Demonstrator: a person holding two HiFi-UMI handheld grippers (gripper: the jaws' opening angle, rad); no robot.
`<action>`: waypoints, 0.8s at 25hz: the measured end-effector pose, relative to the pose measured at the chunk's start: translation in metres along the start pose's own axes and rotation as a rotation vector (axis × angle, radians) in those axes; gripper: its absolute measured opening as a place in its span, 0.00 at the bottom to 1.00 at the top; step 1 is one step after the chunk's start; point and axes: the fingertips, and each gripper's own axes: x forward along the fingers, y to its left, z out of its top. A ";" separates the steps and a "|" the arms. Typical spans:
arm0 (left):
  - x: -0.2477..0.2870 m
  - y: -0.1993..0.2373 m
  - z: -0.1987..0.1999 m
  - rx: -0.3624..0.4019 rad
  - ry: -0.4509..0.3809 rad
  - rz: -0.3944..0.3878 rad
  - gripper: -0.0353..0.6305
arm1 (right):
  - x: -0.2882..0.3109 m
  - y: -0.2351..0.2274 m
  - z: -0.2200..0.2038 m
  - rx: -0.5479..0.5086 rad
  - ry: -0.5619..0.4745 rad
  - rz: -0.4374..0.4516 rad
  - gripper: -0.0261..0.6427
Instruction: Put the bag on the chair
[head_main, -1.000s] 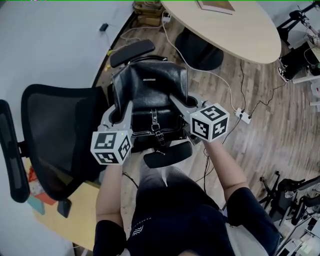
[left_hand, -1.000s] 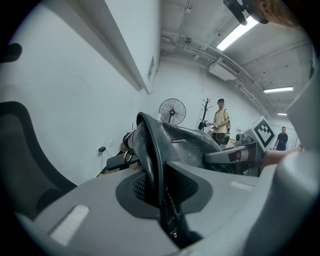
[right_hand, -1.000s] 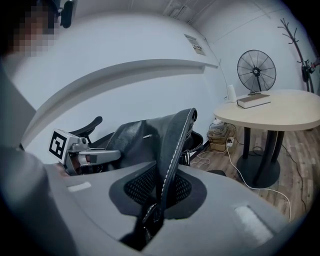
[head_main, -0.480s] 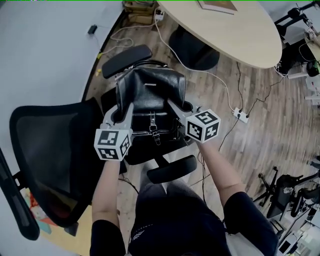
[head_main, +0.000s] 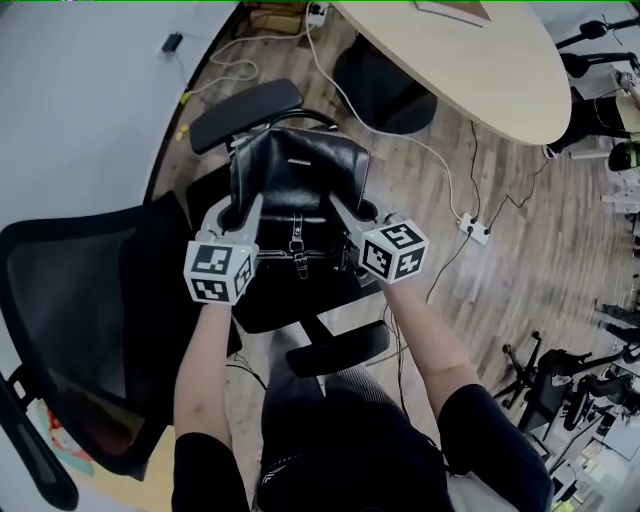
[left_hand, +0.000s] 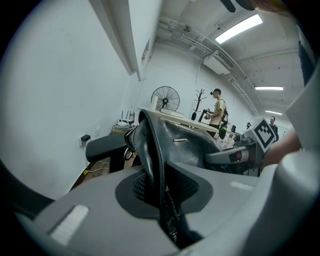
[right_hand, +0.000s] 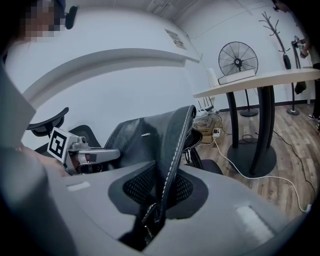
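A black leather bag (head_main: 300, 185) stands upright over the seat (head_main: 275, 305) of a black office chair, between its two armrests. Whether its base rests on the seat I cannot tell. My left gripper (head_main: 237, 212) is shut on the bag's left side edge, and the left gripper view shows the bag (left_hand: 190, 147) pinched in the left gripper (left_hand: 161, 186). My right gripper (head_main: 348, 212) is shut on the right side edge. There the stitched edge of the bag (right_hand: 172, 135) runs down between the pads of the right gripper (right_hand: 166, 189).
The chair's mesh backrest (head_main: 90, 300) leans out to the left, with the far armrest (head_main: 245, 100) and the near armrest (head_main: 340, 347) flanking the seat. An oval wooden table (head_main: 480, 70) stands behind. Cables and a power strip (head_main: 474, 229) lie on the wood floor.
Both grippers have carried the bag forward, away from the near armrest and further over the seat. Both grips look the same.
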 end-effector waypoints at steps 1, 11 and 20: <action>0.002 0.002 -0.002 -0.005 0.003 0.000 0.15 | 0.002 -0.002 -0.002 0.004 -0.005 -0.004 0.13; 0.020 0.024 -0.048 -0.055 0.073 0.000 0.18 | 0.023 -0.012 -0.043 0.059 0.040 -0.039 0.14; 0.035 0.039 -0.078 -0.146 0.108 -0.006 0.23 | 0.036 -0.023 -0.064 0.106 0.080 -0.033 0.16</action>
